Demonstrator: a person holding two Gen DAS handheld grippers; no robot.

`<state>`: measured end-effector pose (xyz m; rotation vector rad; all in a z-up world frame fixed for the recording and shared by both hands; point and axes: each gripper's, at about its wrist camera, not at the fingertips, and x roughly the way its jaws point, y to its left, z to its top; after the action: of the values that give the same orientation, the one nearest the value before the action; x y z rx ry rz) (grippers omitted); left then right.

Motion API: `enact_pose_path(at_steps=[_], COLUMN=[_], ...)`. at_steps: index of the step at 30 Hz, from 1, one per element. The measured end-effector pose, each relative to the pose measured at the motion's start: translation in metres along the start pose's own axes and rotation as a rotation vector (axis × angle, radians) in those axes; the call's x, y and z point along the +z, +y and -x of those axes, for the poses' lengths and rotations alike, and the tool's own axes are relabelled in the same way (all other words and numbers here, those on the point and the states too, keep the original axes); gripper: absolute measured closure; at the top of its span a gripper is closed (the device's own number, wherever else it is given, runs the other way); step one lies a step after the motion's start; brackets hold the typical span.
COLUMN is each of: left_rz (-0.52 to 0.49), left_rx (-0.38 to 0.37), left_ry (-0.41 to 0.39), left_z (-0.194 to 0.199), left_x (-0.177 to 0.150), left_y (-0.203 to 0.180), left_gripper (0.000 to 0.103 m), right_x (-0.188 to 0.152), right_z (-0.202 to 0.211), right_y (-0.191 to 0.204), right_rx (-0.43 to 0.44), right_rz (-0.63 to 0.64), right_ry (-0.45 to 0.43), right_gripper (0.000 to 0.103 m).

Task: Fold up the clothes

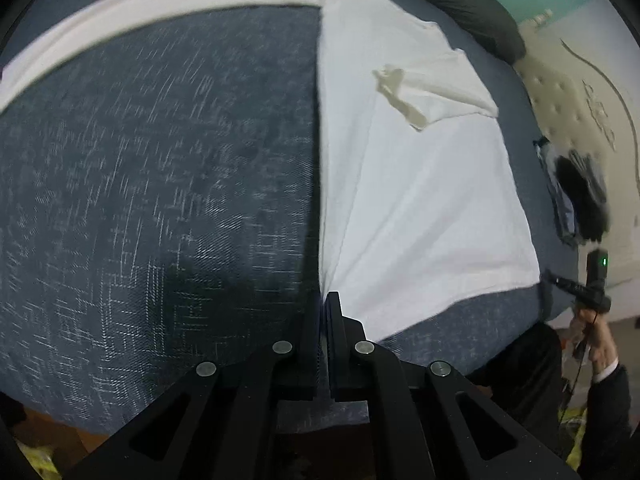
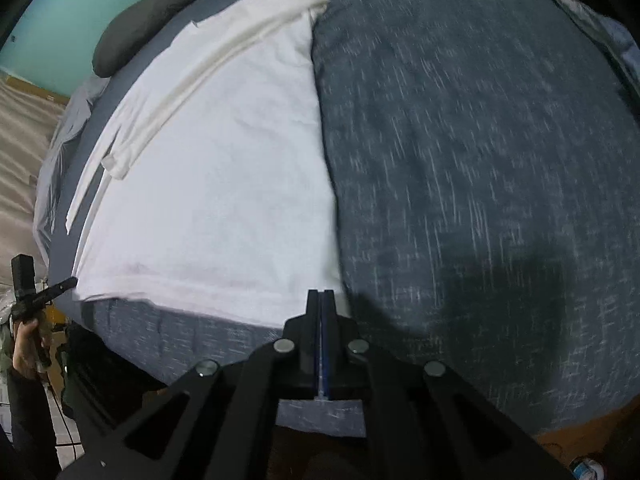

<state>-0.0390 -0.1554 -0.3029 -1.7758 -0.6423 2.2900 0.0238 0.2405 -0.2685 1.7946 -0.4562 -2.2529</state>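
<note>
White shirt (image 2: 216, 184) lies flat on the blue bedspread (image 2: 480, 160), sleeve folded over.

The blue bedspread (image 1: 160, 180) smears into streaks in both views, weave unreadable. Where the left gripper (image 1: 323, 300) meets the white shirt (image 1: 420, 208), its fingertips cover the hem corner, so how much cloth sits between them can't be seen. Same at the right gripper (image 2: 320, 298): the shirt's corner vanishes behind it. The dark pillow (image 2: 160, 12) runs off the top edge. A black-and-white heap (image 1: 580, 196) by the headboard is too blurred to name.
</note>
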Motion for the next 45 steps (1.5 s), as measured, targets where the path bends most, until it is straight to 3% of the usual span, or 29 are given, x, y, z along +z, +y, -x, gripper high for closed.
enact_pose_path(at_steps=[7,8,9,11,13,15,16,18,19,22,23,24,33,45], left_rz=[-0.003,0.0,0.004,0.011,0.011,0.011,0.013,0.018,0.019,0.012,0.006,-0.003,-0.093,-0.062], left_rx=[0.005,0.004,0.003,-0.001,-0.016,-0.014,-0.014,-0.015,-0.016,-0.012,-0.007,-0.009,-0.013,0.025], left_ry=[0.031,0.034,0.034,0.033,0.036,0.039,0.042,0.047,0.049,0.051,0.052,0.053,0.058,0.113], left_z=[-0.017,-0.018,-0.018,-0.017,-0.015,-0.015,-0.015,-0.016,-0.017,-0.021,-0.021,-0.021,-0.001,-0.026], left_x=[0.004,0.003,0.002,0.0,-0.003,-0.005,-0.006,-0.007,-0.008,-0.011,-0.011,-0.011,-0.018,-0.021], left_y=[-0.007,-0.006,-0.006,-0.006,-0.005,-0.003,-0.001,0.002,0.003,0.004,0.003,0.001,-0.019,-0.015], left_gripper=[0.1,0.1,0.1,0.099,0.094,0.077,0.074,0.073,0.073,0.075,0.082,0.099,0.099,0.099], right_x=[0.006,0.008,0.008,0.007,0.008,0.009,0.009,0.009,0.009,0.009,0.008,0.008,0.001,-0.01], right_z=[-0.003,-0.004,-0.007,-0.015,-0.022,-0.025,-0.026,-0.028,-0.029,-0.028,-0.026,-0.025,0.025,-0.019], right_y=[-0.005,-0.004,-0.002,0.003,0.006,0.009,0.01,0.011,0.012,0.014,0.015,0.015,0.016,0.001], right_rx=[0.046,0.046,0.044,0.037,0.015,0.006,0.005,-0.002,-0.006,0.002,0.006,0.009,-0.024,-0.075], right_rz=[-0.044,-0.046,-0.045,-0.041,-0.037,-0.033,-0.03,-0.027,-0.026,-0.017,-0.016,-0.017,0.046,0.025], right_ry=[-0.014,-0.012,-0.004,0.014,0.029,0.033,0.033,0.031,0.03,0.023,0.017,0.011,-0.061,0.009], right_gripper=[0.099,0.088,0.068,0.06,0.06,0.061,0.063,0.083,0.085,0.096,0.098,0.098,0.099,0.1])
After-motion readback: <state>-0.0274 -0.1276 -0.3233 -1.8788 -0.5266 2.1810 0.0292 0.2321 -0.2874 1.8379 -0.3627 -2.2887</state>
